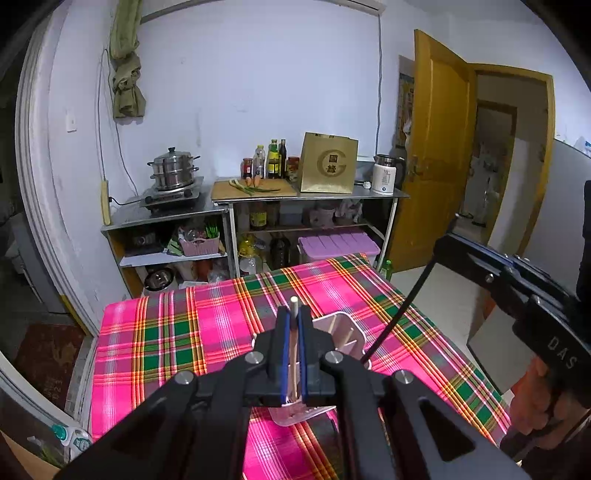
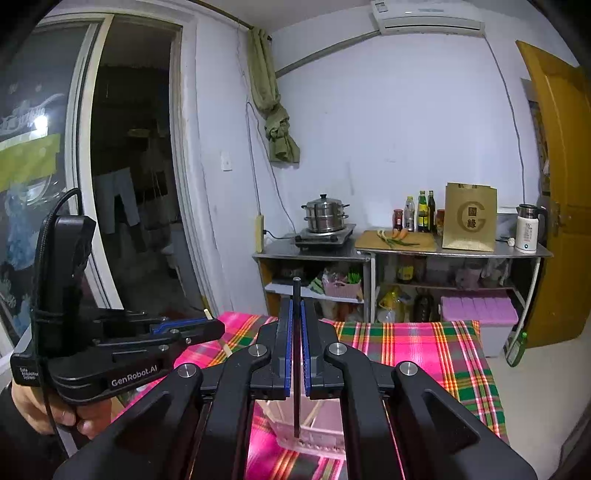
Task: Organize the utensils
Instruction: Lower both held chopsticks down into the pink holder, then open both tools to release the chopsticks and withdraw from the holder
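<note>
A pale wooden chopstick with a silver tip [image 1: 294, 332] stands nearly upright, its lower end down in a translucent pink holder [image 1: 341, 328] with compartments. A black chopstick [image 2: 296, 354] also stands almost upright, its lower end inside the same holder [image 2: 314, 432], where other pale chopsticks [image 2: 314, 411] lean. The holder sits on the near part of the plaid-covered surface [image 1: 184, 332].

Pale lilac walls [image 2: 388, 122]. Steel shelving [image 2: 454, 253] along far wall carries steamer pot [image 2: 325, 216], bottles, kettle [image 2: 528, 229]. Yellow wooden door [image 1: 439, 147] stands open, right. Air conditioner [image 2: 428, 16] up high. Dark glass doorway [image 2: 129, 166], left.
</note>
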Demonstrator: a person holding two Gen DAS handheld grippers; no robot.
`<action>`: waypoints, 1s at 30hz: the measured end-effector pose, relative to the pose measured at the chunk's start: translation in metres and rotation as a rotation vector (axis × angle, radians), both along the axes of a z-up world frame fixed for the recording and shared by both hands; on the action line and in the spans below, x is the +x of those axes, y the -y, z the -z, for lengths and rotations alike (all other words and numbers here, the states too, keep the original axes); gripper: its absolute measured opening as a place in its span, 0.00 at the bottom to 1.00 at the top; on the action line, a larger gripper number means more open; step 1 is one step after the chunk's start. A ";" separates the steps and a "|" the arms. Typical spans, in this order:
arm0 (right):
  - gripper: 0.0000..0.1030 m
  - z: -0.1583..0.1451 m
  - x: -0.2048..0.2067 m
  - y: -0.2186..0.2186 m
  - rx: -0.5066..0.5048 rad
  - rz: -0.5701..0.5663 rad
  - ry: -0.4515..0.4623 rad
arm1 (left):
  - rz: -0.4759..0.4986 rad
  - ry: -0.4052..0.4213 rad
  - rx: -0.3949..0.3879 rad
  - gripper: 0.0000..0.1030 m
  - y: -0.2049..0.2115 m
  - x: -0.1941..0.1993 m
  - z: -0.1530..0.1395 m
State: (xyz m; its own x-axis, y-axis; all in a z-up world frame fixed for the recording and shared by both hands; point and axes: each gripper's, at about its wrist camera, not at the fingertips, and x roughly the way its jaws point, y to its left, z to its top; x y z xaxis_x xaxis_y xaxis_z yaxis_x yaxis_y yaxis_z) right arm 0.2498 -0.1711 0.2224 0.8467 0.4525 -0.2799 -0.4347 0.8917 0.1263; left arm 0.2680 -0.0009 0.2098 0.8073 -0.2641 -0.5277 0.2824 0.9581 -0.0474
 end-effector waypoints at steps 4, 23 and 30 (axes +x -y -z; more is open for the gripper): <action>0.04 0.003 0.017 0.000 0.025 -0.002 -0.003 | -0.007 0.005 0.008 0.04 0.000 0.013 0.004; 0.04 0.071 0.063 -0.014 -0.019 -0.005 -0.099 | 0.011 -0.100 -0.013 0.04 0.000 0.057 0.071; 0.04 0.092 0.068 -0.014 -0.041 0.001 -0.154 | 0.008 -0.143 0.001 0.04 0.005 0.063 0.099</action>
